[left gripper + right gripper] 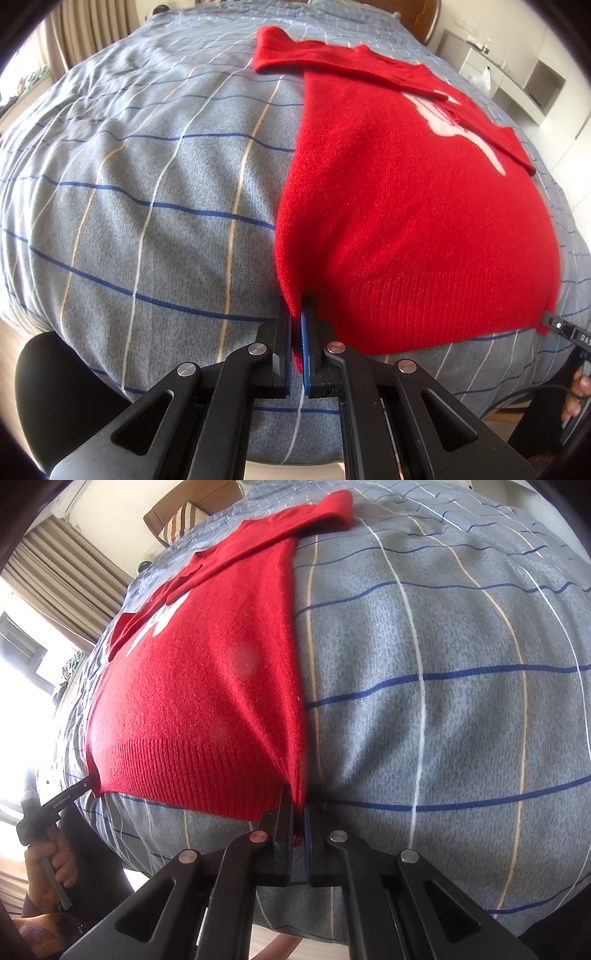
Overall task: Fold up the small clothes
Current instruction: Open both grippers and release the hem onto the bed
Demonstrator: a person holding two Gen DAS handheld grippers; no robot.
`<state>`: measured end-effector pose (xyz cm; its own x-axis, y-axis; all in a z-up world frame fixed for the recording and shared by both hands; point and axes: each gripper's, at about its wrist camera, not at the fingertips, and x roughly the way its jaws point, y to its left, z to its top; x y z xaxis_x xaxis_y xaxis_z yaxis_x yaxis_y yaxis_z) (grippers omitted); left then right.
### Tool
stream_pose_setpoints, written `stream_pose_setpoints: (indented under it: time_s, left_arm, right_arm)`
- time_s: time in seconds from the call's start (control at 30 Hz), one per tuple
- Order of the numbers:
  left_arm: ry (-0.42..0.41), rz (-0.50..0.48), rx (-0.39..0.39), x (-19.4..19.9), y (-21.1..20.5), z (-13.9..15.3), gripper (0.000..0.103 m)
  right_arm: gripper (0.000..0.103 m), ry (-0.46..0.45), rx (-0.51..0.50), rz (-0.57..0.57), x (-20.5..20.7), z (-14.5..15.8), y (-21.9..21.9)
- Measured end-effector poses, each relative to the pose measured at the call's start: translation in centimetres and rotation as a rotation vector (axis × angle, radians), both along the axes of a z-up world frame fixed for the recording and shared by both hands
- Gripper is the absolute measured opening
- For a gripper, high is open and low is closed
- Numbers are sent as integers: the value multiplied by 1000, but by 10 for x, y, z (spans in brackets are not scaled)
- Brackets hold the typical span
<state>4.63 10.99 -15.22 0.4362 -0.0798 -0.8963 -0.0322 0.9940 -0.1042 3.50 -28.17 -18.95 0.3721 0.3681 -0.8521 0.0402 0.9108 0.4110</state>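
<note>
A small red knit sweater (406, 206) with a white pattern lies flat on the bed, hem toward me, both sleeves folded across its chest. My left gripper (297, 314) is shut on the hem's left corner. My right gripper (298, 805) is shut on the hem's right corner of the sweater (199, 686). The right gripper's tip shows in the left wrist view (554, 325) at that corner. The left gripper shows in the right wrist view (79, 786) at the other corner.
The bed carries a grey quilt (147, 192) with blue, white and tan grid lines. A black chair back (40, 387) stands at the bed's near left edge. White shelving (532, 77) is at the far right. Curtains and a window (44, 602) are at the left.
</note>
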Motion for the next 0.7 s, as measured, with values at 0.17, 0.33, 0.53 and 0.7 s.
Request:
stream_pose_setpoints:
  time_s: [0.17,0.33,0.53,0.7]
  left_arm:
    - [-7,-7,50,-5,-8,4,20]
    - [9,-29,100,-20,-14,15,65]
    - [-139,30,135,-43,9,56,77]
    - [-335,217,104,-20,38,76,84]
  right_arm:
    - [6,-6,25,5,-4,0,-5]
    - [34,39,51,12,-15,0,-16]
    - [44,-34,-183,77,-26,60,-32]
    - [64,-286,-324,215,39,143,8]
